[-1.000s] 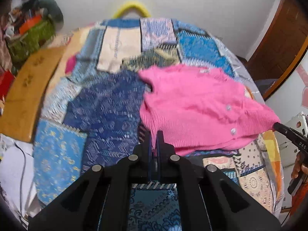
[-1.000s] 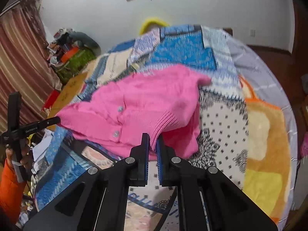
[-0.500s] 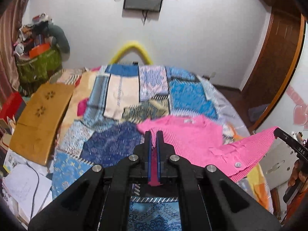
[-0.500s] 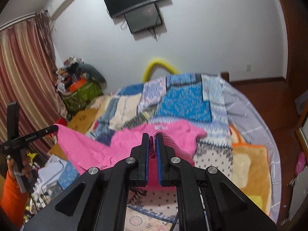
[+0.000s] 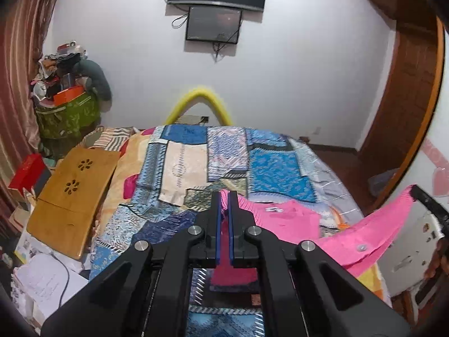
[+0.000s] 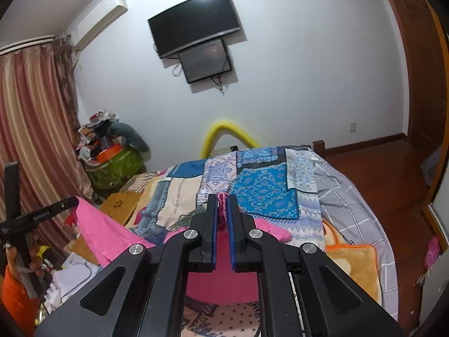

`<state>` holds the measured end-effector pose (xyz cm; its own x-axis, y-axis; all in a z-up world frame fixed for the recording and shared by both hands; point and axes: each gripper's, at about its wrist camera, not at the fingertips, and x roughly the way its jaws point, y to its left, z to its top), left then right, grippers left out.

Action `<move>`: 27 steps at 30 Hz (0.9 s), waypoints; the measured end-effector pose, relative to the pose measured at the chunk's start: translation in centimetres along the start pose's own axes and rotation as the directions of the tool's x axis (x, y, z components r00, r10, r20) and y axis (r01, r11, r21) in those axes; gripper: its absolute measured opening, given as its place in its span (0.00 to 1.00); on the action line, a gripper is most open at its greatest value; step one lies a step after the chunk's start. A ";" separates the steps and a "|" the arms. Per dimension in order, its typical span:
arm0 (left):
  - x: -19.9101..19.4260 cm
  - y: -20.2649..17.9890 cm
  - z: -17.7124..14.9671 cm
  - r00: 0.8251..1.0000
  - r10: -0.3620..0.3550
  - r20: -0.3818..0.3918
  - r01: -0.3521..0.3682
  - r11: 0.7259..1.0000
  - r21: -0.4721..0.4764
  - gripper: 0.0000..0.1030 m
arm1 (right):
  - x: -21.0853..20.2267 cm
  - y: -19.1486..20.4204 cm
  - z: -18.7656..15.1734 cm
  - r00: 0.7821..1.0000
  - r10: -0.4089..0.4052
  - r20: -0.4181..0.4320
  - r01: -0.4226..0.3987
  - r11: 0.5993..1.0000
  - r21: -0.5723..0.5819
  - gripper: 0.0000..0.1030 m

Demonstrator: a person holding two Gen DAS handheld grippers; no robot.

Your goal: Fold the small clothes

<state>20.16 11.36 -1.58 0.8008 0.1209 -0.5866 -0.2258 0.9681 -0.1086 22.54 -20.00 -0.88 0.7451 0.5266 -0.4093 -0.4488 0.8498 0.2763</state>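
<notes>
One pink cardigan hangs stretched between two grippers above the bed, its far part w/ the neck label draping onto the patchwork quilt. Left gripper has its jaws pinched tight on one edge of the knit, pink cloth showing in the slit between the blue pads. Right gripper is likewise clamped on another edge, a pink bunch poking out at the tips. In the left view the right gripper's black finger appears at the far right edge, the ribbed hem pulled up to it; one white button visible there. In the right view the left gripper shows at left, held by a hand w/ an orange sleeve. Room: two dark screens on the wall, a big one and a smaller one just below it; one yellow arch behind the bed; one wooden board w/ two flower cutouts beside the bed, left; one striped curtain; one green bag piled w/ clutter in the corner
</notes>
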 end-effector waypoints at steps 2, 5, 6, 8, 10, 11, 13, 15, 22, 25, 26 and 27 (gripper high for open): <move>1.6 0.2 0.0 0.999 0.024 -0.024 -0.024 1.000 -0.004 0.03 | 1.3 -0.8 -0.1 1.000 -0.014 -0.017 0.015 1.000 0.014 0.06; 5.3 0.9 0.0 0.996 0.050 -0.079 -0.052 0.998 -0.023 0.03 | 3.6 -2.0 -0.4 0.998 -0.043 -0.056 0.045 0.999 0.026 0.06; 6.1 1.1 0.0 0.994 0.057 -0.090 -0.059 0.998 -0.026 0.03 | 5.0 -2.5 -0.6 0.996 -0.056 -0.076 0.058 0.998 0.029 0.06; 8.5 1.5 -0.1 0.990 0.074 -0.119 -0.079 0.996 -0.034 0.03 | 6.6 -3.7 -0.9 0.991 -0.074 -0.108 0.078 0.996 0.032 0.06; 11.0 1.9 -0.1 0.985 0.088 -0.150 -0.095 0.995 -0.038 0.03 | 8.4 -4.6 -1.2 0.987 -0.085 -0.137 0.091 0.995 0.039 0.06; 12.2 2.0 -0.2 0.982 0.092 -0.165 -0.100 0.994 -0.039 0.03 | 9.0 -5.0 -1.4 0.985 -0.087 -0.147 0.095 0.995 0.043 0.06; 14.9 2.0 -0.4 0.976 0.102 -0.194 -0.110 0.993 -0.031 0.03 | 10.7 -5.8 -1.7 0.981 -0.092 -0.173 0.102 0.993 0.051 0.06; 17.5 1.8 -0.7 0.969 0.116 -0.219 -0.123 0.992 -0.016 0.03 | 12.7 -6.4 -2.0 0.975 -0.097 -0.199 0.109 0.993 0.052 0.06; 25.4 2.2 -1.7 0.943 0.144 -0.299 -0.151 0.989 0.002 0.03 | 18.5 -8.2 -3.0 0.953 -0.128 -0.274 0.144 0.989 0.036 0.06; 28.1 2.9 -2.4 0.932 0.153 -0.327 -0.160 0.987 0.007 0.03 | 20.5 -9.1 -3.5 0.944 -0.141 -0.299 0.160 0.986 0.037 0.06; 28.8 3.2 -2.6 0.929 0.156 -0.336 -0.163 0.987 0.007 0.03 | 21.1 -9.5 -3.8 0.939 -0.144 -0.311 0.166 0.985 0.043 0.06; 29.7 3.6 -2.9 0.923 0.157 -0.350 -0.166 0.986 0.005 0.03 | 21.7 -9.9 -4.1 0.935 -0.148 -0.321 0.172 0.984 0.047 0.06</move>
<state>41.52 17.81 -21.73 0.5094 0.1869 -0.8400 -0.3525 0.9358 -0.0056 41.11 -16.86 -16.06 0.6050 0.3741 -0.7028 -0.2903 0.9256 0.2429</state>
